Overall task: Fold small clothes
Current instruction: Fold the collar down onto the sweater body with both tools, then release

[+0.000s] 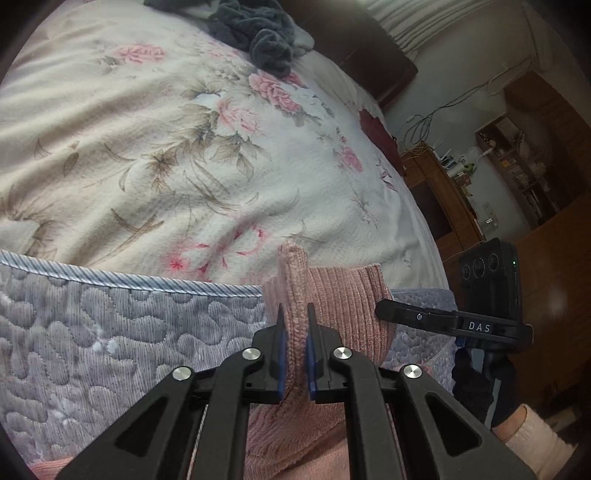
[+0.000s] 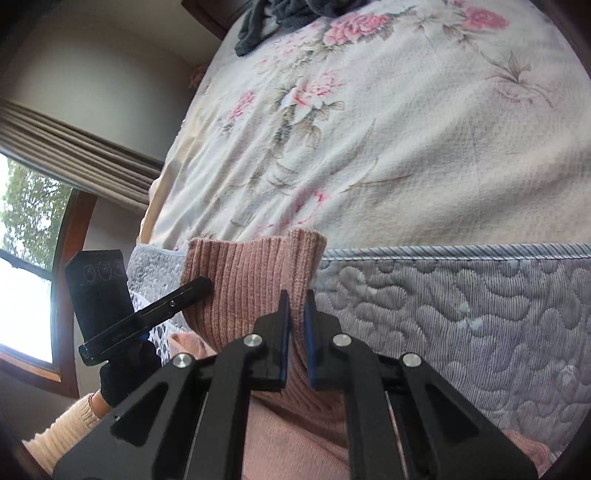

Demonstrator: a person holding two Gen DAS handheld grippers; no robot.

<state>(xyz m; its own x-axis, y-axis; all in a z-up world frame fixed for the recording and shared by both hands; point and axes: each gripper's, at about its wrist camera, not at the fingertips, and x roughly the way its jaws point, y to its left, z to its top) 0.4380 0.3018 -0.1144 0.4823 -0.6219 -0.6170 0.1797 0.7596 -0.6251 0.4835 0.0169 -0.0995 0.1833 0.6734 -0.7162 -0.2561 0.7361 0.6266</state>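
A pink ribbed knit garment [image 1: 343,306] hangs in the air in front of the mattress side, held by its ribbed band at both ends. My left gripper [image 1: 295,314] is shut on the band's left edge, which sticks up between the pads. In the right wrist view the same pink garment [image 2: 243,280] shows, and my right gripper [image 2: 297,299] is shut on the band's right edge. Each view also catches the other gripper beside the knit: the right gripper [image 1: 384,308] and the left gripper [image 2: 203,286]. The rest of the garment drops out of sight below.
A floral cream bedspread [image 1: 177,147] covers the bed, above the grey quilted mattress side [image 1: 122,332]. A dark grey cloth heap [image 1: 255,33] lies at the far end. Wooden furniture [image 1: 461,206] stands right of the bed; a window [image 2: 26,258] is on the other side.
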